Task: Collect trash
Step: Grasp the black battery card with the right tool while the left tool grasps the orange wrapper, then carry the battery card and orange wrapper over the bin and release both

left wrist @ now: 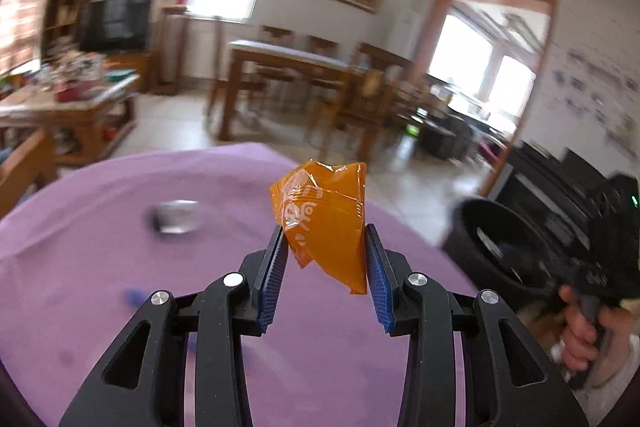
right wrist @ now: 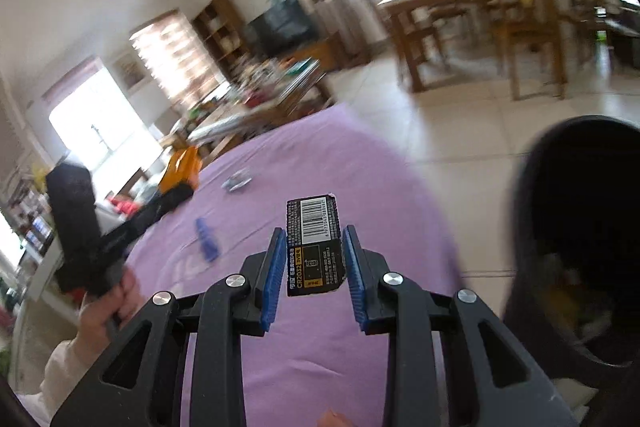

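Note:
My left gripper (left wrist: 326,247) is shut on a crumpled orange wrapper (left wrist: 324,215) and holds it above the purple tablecloth (left wrist: 120,287). The wrapper also shows in the right wrist view (right wrist: 182,169) at the left. My right gripper (right wrist: 314,255) is shut on a black battery card (right wrist: 314,247) with a barcode, held above the cloth. A black trash bin (right wrist: 580,227) stands on the floor to the right of the table; it shows in the left wrist view (left wrist: 496,247) too. A silvery wrapper (left wrist: 176,217) (right wrist: 238,183) and a blue scrap (right wrist: 206,245) (left wrist: 136,295) lie on the cloth.
A wooden dining table with chairs (left wrist: 296,79) stands across the tiled floor. A cluttered coffee table (left wrist: 72,99) is at the left, with a TV (left wrist: 116,23) behind. A dark piano (left wrist: 560,183) is at the right, beyond the bin.

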A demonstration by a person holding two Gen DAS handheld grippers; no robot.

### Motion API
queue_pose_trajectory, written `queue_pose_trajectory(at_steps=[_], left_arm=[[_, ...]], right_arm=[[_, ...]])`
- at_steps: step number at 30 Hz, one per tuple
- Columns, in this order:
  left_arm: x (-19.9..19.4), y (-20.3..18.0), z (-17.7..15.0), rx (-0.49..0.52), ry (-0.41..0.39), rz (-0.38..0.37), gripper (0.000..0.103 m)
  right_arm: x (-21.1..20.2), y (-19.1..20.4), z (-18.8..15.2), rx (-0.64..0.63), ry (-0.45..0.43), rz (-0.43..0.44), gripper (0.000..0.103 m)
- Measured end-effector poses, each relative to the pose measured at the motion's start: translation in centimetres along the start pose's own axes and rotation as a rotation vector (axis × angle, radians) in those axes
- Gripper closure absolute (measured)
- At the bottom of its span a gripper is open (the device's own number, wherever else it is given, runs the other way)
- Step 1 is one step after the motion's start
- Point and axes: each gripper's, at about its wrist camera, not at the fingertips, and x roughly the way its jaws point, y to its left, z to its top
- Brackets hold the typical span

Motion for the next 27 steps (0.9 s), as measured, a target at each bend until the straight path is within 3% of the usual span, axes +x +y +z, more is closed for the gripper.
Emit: queue_pose_trajectory(at_steps=[6, 13, 20, 27], left_arm=[[4.1, -9.7, -0.9, 0.082, 0.041, -0.134, 0.063], [10.1, -18.6, -2.5, 0.128, 0.136, -0.272, 0.062], [16.3, -25.1, -4.7, 0.154, 0.222, -0.324, 0.062], [19.6, -27.1, -6.0, 0.172, 0.275, -0.319, 0.062]], right_arm=[[-5.3, -5.1, 0.0, 0.054, -0.129, -0.144, 0.074], [-8.4, -10.7, -0.8, 0.148, -0.198, -0.259, 0.074], [-10.2, -14.8, -1.9, 0.213, -0.216, -0.3, 0.074], [-11.4, -17.5, -3.2, 0.253, -0.213, -0.305, 0.074]])
